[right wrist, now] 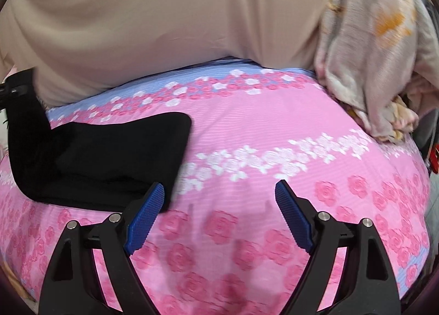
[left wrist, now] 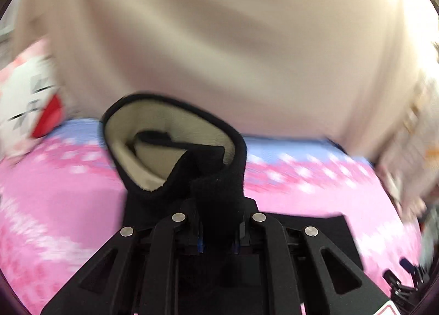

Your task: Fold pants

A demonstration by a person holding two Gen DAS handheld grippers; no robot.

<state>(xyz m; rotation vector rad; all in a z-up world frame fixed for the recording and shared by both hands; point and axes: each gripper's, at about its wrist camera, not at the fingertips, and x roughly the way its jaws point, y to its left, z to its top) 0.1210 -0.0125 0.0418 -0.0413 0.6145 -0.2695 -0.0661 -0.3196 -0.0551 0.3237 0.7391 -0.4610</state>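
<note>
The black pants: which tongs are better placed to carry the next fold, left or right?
Left, probably. The left tongs are already shut on a raised end of the black pants, its cream lining showing. The right tongs are open and empty above the pink bedsheet, beside the pants' edge.

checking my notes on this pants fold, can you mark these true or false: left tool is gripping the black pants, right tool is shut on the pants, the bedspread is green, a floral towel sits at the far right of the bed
1. The left tool grips the black pants: true.
2. The right tool is shut on the pants: false, its jaws stand wide open and hold nothing.
3. The bedspread is green: false, it is pink with flowers and a blue band.
4. A floral towel sits at the bed's far right: true.
</note>
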